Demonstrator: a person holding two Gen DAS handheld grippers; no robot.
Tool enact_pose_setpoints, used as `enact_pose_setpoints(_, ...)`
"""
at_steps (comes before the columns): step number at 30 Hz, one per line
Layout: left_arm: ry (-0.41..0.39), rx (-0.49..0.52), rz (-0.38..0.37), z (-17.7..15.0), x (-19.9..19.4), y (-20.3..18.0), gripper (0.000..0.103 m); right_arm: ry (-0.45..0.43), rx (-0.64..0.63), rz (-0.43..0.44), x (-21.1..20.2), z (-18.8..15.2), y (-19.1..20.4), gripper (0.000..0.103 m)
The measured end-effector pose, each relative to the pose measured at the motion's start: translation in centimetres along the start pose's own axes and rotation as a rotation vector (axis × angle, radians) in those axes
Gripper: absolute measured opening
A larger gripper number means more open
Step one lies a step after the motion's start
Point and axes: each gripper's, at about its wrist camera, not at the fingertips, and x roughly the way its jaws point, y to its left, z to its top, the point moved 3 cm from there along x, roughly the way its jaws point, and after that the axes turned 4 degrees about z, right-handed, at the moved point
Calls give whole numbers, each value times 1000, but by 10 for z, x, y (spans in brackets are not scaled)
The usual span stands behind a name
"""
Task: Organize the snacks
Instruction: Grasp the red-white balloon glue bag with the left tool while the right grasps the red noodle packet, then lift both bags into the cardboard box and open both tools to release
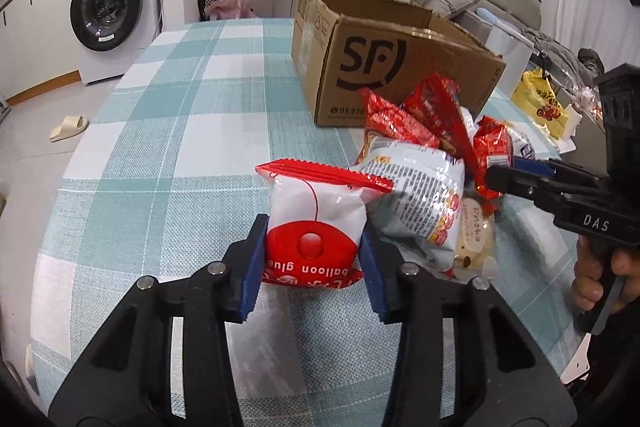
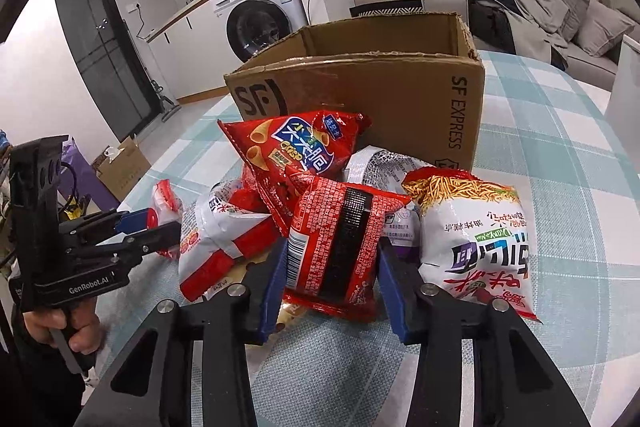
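Note:
My left gripper [image 1: 314, 259] is shut on a white and red "balloon glue" packet [image 1: 316, 219], held upright at the left edge of a snack pile [image 1: 424, 163]. My right gripper [image 2: 332, 279] is shut on a red packet with a black stripe [image 2: 340, 243] at the front of the same pile. An open SF cardboard box [image 2: 360, 87] stands behind the pile; it also shows in the left wrist view [image 1: 384, 63]. Around the red packet lie a red cone-snack bag [image 2: 296, 147], a white noodle-snack bag [image 2: 480, 235] and a white and red bag [image 2: 216, 239].
The table has a teal and white checked cloth [image 1: 168, 131]. A yellow bag [image 1: 540, 103] lies at its right edge. A washing machine [image 1: 108, 7] and a sofa [image 2: 560, 7] stand beyond the table. A slipper [image 1: 68, 127] lies on the floor.

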Motion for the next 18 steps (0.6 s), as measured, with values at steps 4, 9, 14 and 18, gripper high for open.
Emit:
enact_pose_setpoints(4, -43, -28, -18, 7, -14, 2, 40, -29, -12, 2, -9, 3, 3, 44)
enact_pose_setpoints(9, -74, -21, -12, 12, -27, -3, 40, -69, -22, 9, -25, 9, 7, 44)
enact_pose_setpoints(14, -108, -14, 1, 18, -39, -9, 40, -104, -25, 16, -39, 13, 10, 44)
enact_pose_setpoints(18, -133, -11, 2, 25, -45, -12, 40, -132, -32, 16, -50, 17, 12, 44)
